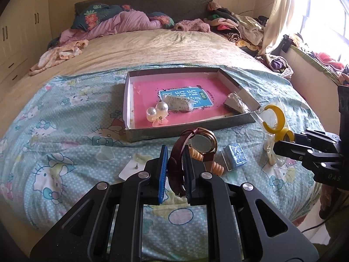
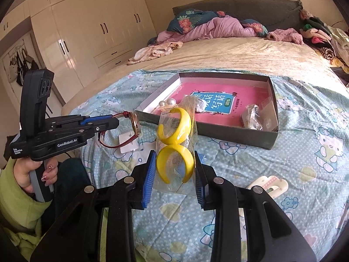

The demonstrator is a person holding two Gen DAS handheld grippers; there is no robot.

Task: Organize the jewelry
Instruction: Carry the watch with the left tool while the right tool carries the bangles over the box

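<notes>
Left tongs (image 1: 174,163) pinch the watch (image 1: 196,146) strap, right tongs (image 2: 175,170) clamp the bagged yellow earrings (image 2: 174,144), both aloft beside the box (image 2: 240,134) — carry each over the rim, lower, then release gently.

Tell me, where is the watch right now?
The watch hangs off the bed, pinched by its dark red strap in the left tongs, just in front of the box.

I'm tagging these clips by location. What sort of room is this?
Most likely a home bedroom. The work is done on a bed with rumpled bedding and a padded headboard; a tall built-in wardrobe lines one wall, and clothes are piled by a curtained window.
</notes>
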